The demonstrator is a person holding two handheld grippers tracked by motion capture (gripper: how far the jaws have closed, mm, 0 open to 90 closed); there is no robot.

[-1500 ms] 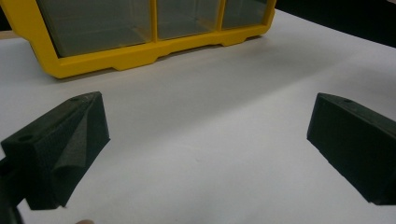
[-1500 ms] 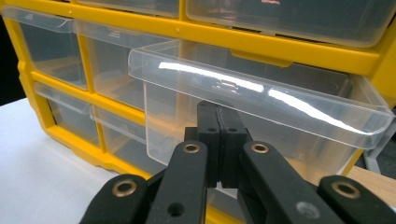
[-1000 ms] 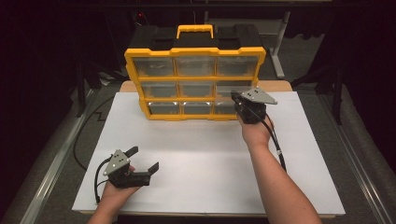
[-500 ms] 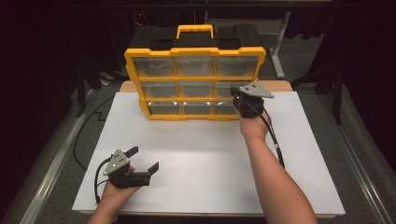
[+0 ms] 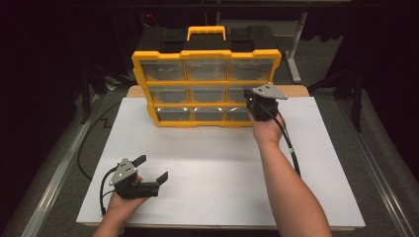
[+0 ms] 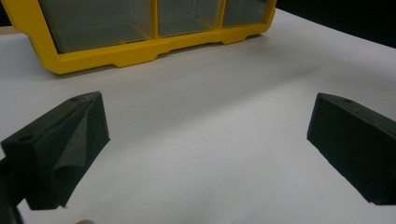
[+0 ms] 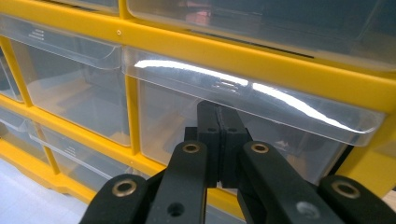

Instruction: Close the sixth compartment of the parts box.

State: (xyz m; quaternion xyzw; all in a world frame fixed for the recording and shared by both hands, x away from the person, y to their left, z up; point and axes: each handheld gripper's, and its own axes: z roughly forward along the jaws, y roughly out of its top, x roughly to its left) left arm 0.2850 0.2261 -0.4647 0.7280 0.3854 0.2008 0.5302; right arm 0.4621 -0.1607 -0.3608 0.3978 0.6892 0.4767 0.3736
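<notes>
My right claw [image 7: 218,135], clenched empty, sits under the clear drawer's lip [image 7: 243,100], centre frame: light, slick, brittle plastic; hook there. Left claw [image 5: 148,170] released.

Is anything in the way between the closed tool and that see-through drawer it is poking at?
Nothing visible. The right tool, jaws shut together, is right up at the clear drawer in the middle row on the right of the yellow organizer, just under its lip. I cannot tell whether it touches.
</notes>
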